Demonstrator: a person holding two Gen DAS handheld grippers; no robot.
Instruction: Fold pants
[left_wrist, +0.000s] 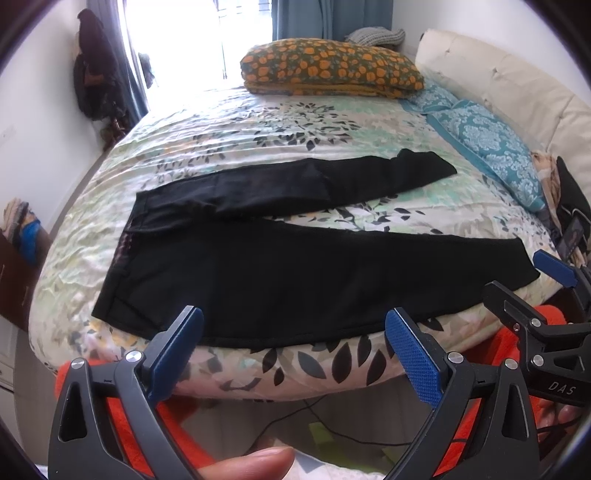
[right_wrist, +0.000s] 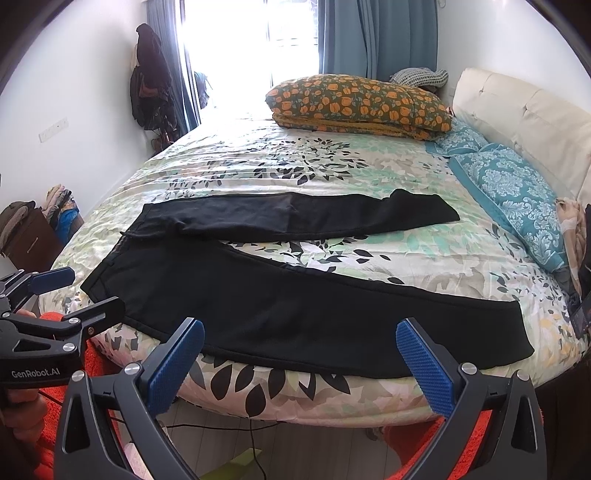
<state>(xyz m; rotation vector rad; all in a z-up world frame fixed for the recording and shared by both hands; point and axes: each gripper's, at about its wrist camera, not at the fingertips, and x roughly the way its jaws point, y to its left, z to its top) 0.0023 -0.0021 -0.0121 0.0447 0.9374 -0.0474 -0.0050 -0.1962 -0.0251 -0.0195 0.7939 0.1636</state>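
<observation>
Left wrist view: the black pants (left_wrist: 280, 258) are laid flat on the floral bed (left_wrist: 258, 125), legs spread apart, waistband at the left. The left gripper (left_wrist: 293, 350) is held wide open and empty, short of the bed edge.

Right wrist view: the right gripper (right_wrist: 299, 354) is likewise spread wide, nothing gripped. No containers are observed.

White walls (right_wrist: 92, 55); bright window (right_wrist: 240, 48); blue curtains (right_wrist: 369, 33); floral bed (right_wrist: 258, 155).

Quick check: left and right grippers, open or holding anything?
Left gripper: open, empty, short of the black fabric pants.
Right gripper: open, empty.
</observation>
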